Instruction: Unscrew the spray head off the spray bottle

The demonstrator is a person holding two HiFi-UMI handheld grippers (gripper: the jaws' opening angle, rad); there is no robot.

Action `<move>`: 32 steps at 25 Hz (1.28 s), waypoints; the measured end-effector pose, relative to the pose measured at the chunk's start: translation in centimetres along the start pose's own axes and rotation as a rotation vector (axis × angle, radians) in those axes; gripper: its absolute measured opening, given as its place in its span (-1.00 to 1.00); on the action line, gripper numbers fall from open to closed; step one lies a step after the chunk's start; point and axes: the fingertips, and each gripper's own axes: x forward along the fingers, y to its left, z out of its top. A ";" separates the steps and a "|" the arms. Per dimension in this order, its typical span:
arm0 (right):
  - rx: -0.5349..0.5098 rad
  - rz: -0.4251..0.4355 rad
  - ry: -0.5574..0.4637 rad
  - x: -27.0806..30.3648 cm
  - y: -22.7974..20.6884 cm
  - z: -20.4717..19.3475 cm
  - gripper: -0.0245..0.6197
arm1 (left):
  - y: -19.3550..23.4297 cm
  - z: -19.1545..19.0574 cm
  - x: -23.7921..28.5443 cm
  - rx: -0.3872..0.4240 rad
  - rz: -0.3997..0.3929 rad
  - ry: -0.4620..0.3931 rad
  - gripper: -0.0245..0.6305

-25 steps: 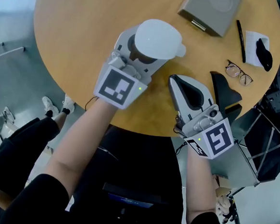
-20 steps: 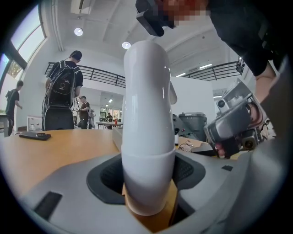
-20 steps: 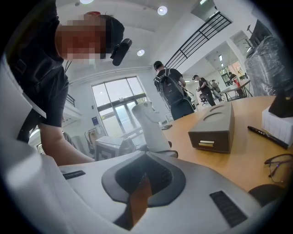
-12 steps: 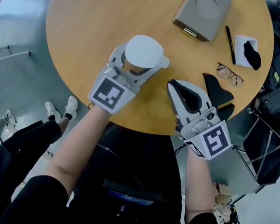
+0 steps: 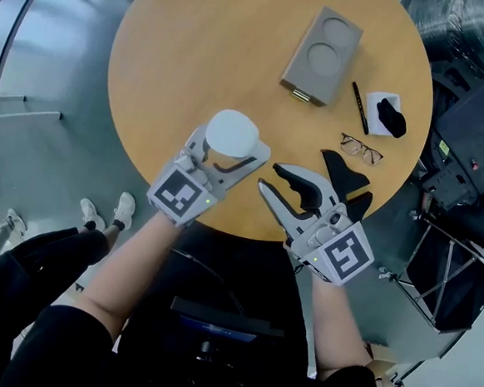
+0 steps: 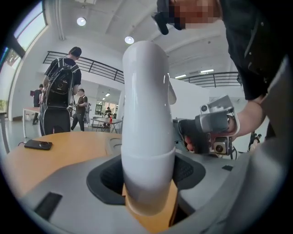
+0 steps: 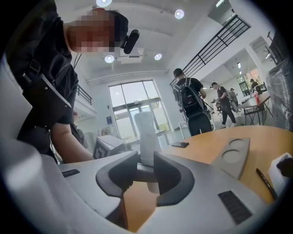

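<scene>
left gripper [image 5: 227, 147] clamped on white spray bottle [image 5: 232, 129]; right gripper [image 5: 270, 176] at its 4 o'clock, jaws just opening, apart, empty.

Both forearms are stretched forward from the body, the left forearm [image 5: 128, 263] angled inward and the right forearm [image 5: 332, 321] held straighter. The left claw [image 5: 229, 150] is kept close to level, its jaws clamped on a white bottle [image 5: 232, 132]. On the right claw [image 5: 272, 179], just beside it, the jaws have just been opening and are parted, with nothing gripped between them.
</scene>
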 end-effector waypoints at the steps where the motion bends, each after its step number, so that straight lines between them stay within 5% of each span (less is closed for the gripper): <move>1: -0.003 0.007 -0.009 -0.1 0.6 1.2 -0.51 | -0.4 1.0 -0.4 -0.011 -0.004 -0.006 0.01; 7: -0.054 0.040 0.003 -0.8 3.8 6.1 -0.34 | -2.9 5.9 -2.2 0.031 -0.033 -0.016 0.01; 13: -0.073 0.056 0.020 -1.4 5.8 10.0 0.08 | -6.0 8.7 -3.9 0.040 -0.080 0.026 0.00; 24: -0.149 0.083 -0.022 0.3 10.3 17.0 0.10 | -9.2 13.4 -6.0 0.048 -0.119 0.047 0.00; 32: -0.189 0.069 -0.009 1.5 11.5 20.3 0.10 | -11.0 16.2 -6.7 0.128 -0.140 0.047 0.00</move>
